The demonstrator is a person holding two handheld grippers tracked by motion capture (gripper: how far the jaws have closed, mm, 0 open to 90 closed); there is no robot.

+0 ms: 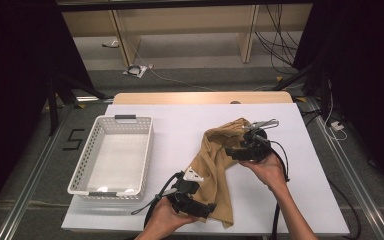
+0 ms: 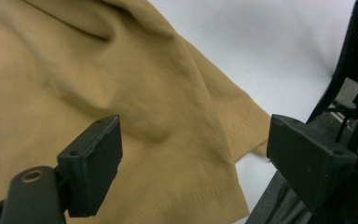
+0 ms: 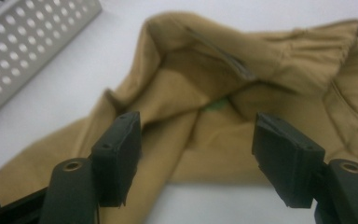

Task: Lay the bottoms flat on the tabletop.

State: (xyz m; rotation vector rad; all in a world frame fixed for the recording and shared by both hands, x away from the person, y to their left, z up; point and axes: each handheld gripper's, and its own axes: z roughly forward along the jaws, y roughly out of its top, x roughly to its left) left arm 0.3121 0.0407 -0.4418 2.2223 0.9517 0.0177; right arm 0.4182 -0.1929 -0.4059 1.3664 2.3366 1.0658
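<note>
A tan garment [image 1: 215, 160] lies crumpled on the white table [image 1: 290, 200], with its elastic waistband at the far end and a hemmed leg toward the near edge. My left gripper [image 1: 206, 208] is at the garment's near hem. In the left gripper view the left gripper [image 2: 193, 135] is open, its jaws wide apart over the cloth [image 2: 121, 84], and nothing is pinched. My right gripper [image 1: 231, 152] is at the garment's right side and points left. In the right gripper view the right gripper [image 3: 196, 126] is open just short of the waistband opening [image 3: 270, 60].
A white perforated basket [image 1: 147, 150] stands on the left of the table, and its corner [image 3: 18, 42] appears in the right gripper view. Cables trail from both grippers to the near edge. Beyond the table are a floor with cables and wooden furniture legs.
</note>
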